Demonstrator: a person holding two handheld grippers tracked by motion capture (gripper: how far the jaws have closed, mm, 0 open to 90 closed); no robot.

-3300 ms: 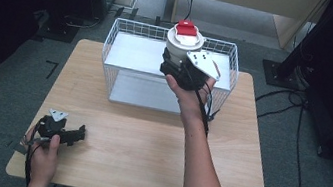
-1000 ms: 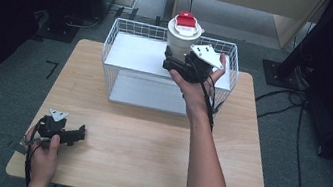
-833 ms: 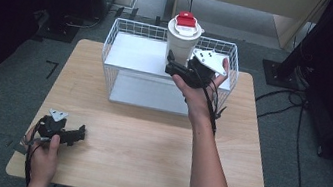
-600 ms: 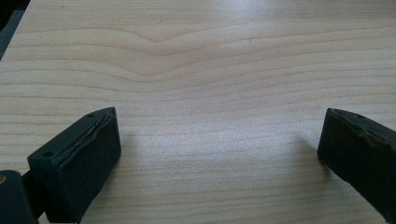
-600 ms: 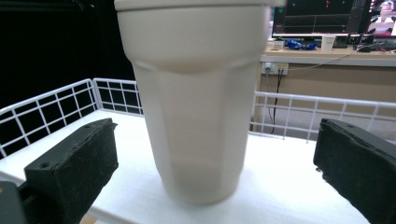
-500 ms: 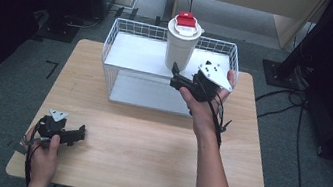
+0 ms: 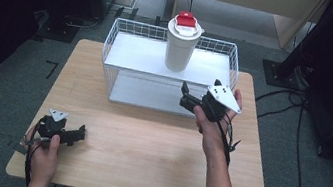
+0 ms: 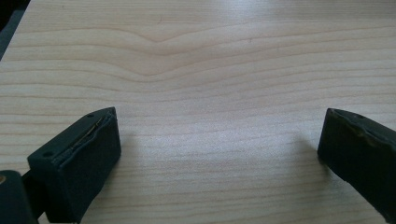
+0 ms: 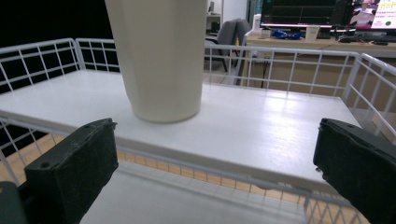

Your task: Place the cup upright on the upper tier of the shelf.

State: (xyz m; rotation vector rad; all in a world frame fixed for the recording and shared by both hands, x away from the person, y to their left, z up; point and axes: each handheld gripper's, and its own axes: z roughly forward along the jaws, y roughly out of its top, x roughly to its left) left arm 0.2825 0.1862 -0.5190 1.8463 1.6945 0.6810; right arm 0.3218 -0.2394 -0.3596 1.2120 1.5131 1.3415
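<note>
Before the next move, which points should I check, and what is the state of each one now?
1. White cup stands upright on the rack shelf: ok.
2. Red lid sits on the cup: ok.
3. Right gripper open, apart from the cup: ok.
4. Left gripper open, with bare table between its fingers: ok.
5. Cup contents: cannot tell.

cup point(image 9: 161, 56): top is going out of my right gripper view | cup base: basket point(image 7: 129, 31) rim is hiding it from high view | my forearms: bottom edge is cutting them
</note>
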